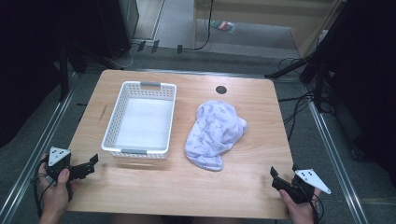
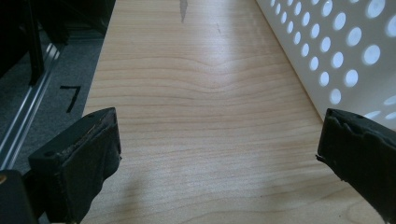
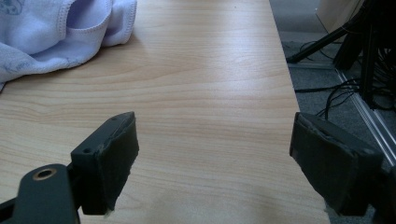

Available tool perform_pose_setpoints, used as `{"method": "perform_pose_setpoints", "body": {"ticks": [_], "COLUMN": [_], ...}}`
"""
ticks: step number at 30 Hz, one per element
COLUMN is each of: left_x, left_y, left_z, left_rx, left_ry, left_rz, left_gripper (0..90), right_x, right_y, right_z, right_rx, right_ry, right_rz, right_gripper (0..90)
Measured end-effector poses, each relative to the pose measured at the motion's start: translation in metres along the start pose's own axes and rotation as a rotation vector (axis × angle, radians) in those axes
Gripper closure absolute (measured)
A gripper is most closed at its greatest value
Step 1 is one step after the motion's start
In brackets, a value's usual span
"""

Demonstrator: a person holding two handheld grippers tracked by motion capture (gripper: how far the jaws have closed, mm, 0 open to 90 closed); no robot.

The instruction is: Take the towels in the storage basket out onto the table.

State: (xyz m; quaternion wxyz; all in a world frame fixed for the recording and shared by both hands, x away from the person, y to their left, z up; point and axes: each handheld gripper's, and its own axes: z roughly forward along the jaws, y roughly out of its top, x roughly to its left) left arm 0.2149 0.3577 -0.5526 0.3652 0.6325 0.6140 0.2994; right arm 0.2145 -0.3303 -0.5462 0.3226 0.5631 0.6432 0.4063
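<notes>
Light wooden counter (image 1: 187,186) sits on grey carpet floor (image 1: 224,60), black cables (image 1: 303,100) trailing right, pale wooden furniture (image 1: 266,18) standing behind.

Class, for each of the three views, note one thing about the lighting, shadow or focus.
High view: the table is evenly lit while the surroundings fall into darkness. Left gripper view: light shines through the basket wall's holes; the near jaws look soft. Right gripper view: the cloth casts a soft shadow on the wood.
</notes>
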Motion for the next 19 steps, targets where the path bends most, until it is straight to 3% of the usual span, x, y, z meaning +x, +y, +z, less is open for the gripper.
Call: {"method": "perform_pose_setpoints", "body": {"ticks": [19], "left_x": [-0.0011], "left_y": [0.0014], "left_z": [0.0026], "left_rx": [0.035], "left_ry": [0.004], "left_rz": [0.012], "left_gripper": [0.5], "right_x": [-0.0004], "right_y": [0.0000], "right_z": [-0.0002], "right_rx": [0.000], "right_ry": [0.003], "right_rz": [0.002], "right_gripper": [15.7]}}
